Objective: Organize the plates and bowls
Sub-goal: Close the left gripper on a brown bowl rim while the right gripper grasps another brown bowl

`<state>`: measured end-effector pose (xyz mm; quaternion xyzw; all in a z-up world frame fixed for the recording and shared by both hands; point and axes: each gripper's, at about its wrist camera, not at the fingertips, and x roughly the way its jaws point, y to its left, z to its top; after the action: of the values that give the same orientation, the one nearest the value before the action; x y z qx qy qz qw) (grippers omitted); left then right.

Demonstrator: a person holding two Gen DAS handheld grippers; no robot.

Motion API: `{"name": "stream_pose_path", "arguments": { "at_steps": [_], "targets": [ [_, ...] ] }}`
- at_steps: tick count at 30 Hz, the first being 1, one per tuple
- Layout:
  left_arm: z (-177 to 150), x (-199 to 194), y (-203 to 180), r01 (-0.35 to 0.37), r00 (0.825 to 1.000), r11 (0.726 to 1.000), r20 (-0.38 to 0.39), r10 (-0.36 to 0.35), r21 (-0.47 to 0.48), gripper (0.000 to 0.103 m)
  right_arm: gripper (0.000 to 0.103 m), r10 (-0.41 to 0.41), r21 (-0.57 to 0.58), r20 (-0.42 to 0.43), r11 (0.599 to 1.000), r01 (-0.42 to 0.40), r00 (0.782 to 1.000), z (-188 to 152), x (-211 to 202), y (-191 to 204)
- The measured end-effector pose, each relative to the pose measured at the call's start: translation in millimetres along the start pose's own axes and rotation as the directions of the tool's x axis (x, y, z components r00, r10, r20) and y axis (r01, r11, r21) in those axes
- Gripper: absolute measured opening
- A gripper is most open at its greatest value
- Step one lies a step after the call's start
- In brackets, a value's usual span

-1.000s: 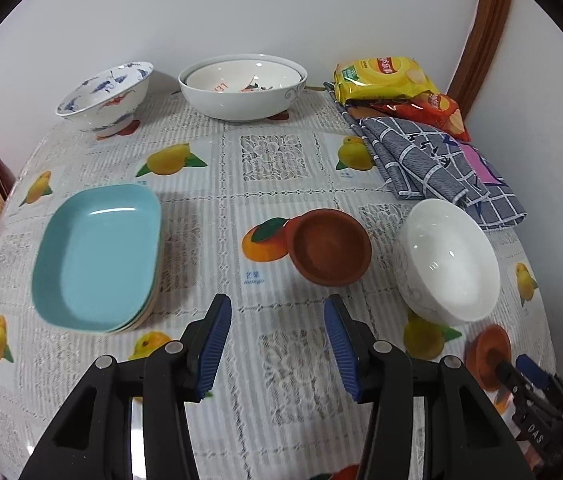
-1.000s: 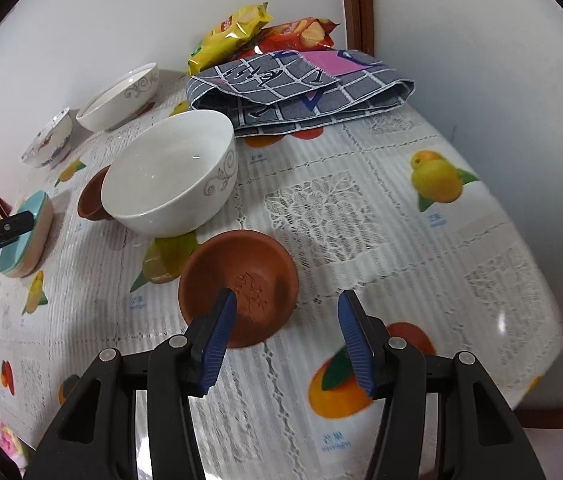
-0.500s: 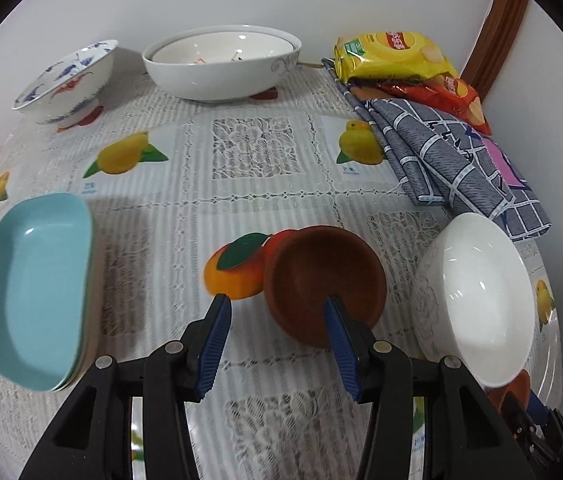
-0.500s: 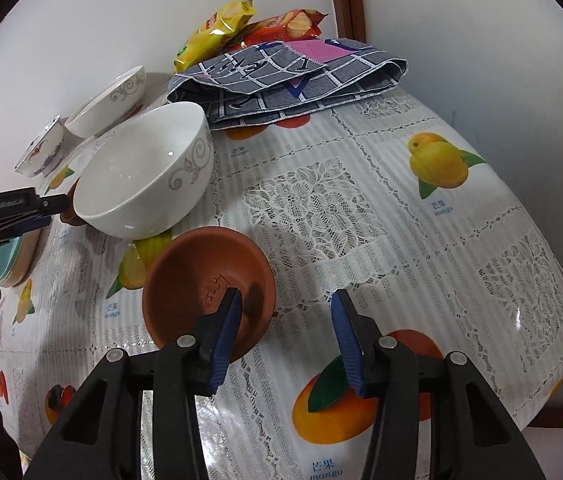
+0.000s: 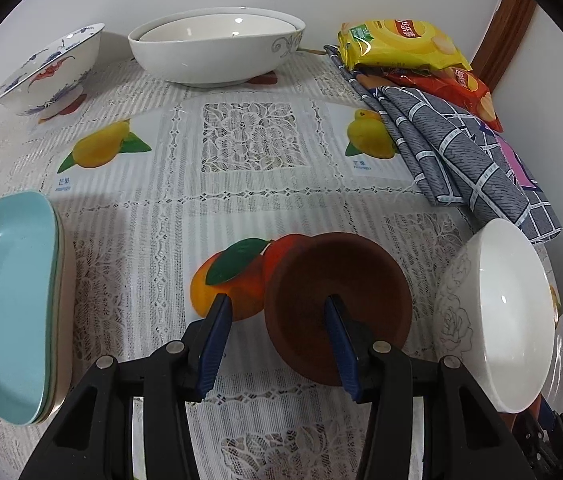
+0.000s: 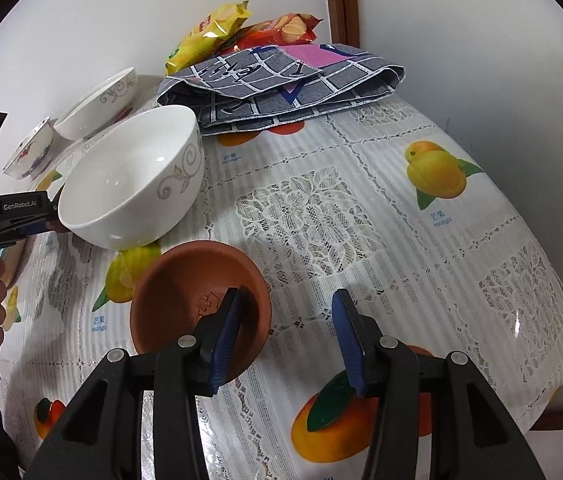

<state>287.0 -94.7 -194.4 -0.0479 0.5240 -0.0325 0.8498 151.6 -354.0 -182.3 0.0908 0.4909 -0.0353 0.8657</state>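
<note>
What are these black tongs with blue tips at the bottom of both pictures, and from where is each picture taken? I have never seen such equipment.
There is no robot here. A person holds a two-finger gripper in each hand, and a wide-angle camera on each one looks forward along its fingers.

One picture comes from the left gripper. It is open, with one finger inside a brown clay dish and the other outside its rim. The other picture comes from the right gripper, also open, straddling the rim of a second brown dish. Nothing is clamped yet.

On the fruit-print tablecloth also lie a white bowl, stacked blue plates, a painted bowl, a large white bowl with a smaller one nested inside, a folded grey cloth and snack bags.
</note>
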Motion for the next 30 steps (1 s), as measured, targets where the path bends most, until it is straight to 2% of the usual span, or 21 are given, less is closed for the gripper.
{"name": "stream_pose_path", "arguments": {
  "at_steps": [5, 9, 10, 16, 21, 30],
  "targets": [
    [1.7, 1.2, -2.3, -0.004, 1.000, 1.000, 0.003, 0.004, 0.019, 0.045, 0.039, 0.001, -0.014, 0.012, 1.000, -0.001, 1.000, -0.3, -0.5, 2.8],
    [2.5, 1.4, -4.5, 0.018, 1.000, 0.999, 0.005, -0.018, 0.030, 0.026, 0.022, 0.028, -0.016, 0.005, 0.999, -0.028, 1.000, 1.6, 0.5, 5.2],
    [2.6, 1.1, -4.8, 0.026, 1.000, 0.999, 0.001, -0.026, 0.030, 0.025, 0.016, 0.041, -0.014, 0.004, 0.999, -0.041, 0.999, 1.8, 1.0, 6.1],
    [1.1, -0.7, -4.1, 0.013, 1.000, 0.999, 0.003, -0.013, 0.034, 0.018, 0.013, 0.046, 0.002, 0.006, 0.999, -0.046, 0.999, 1.5, 0.7, 7.0],
    [0.0, -6.6, 1.7, 0.047, 0.999, 0.999, 0.003, -0.048, 0.014, 0.010, 0.009, 0.070, 0.032, 0.019, 0.997, -0.070, 0.997, 2.1, -4.7, 5.5],
    [-12.1, -29.5, 5.7, 0.052, 0.998, 0.999, 0.017, -0.052, 0.016, 0.009, 0.009, 0.058, 0.028, 0.044, 0.998, -0.059, 0.997, 0.3, -14.9, 12.1]
  ]
}}
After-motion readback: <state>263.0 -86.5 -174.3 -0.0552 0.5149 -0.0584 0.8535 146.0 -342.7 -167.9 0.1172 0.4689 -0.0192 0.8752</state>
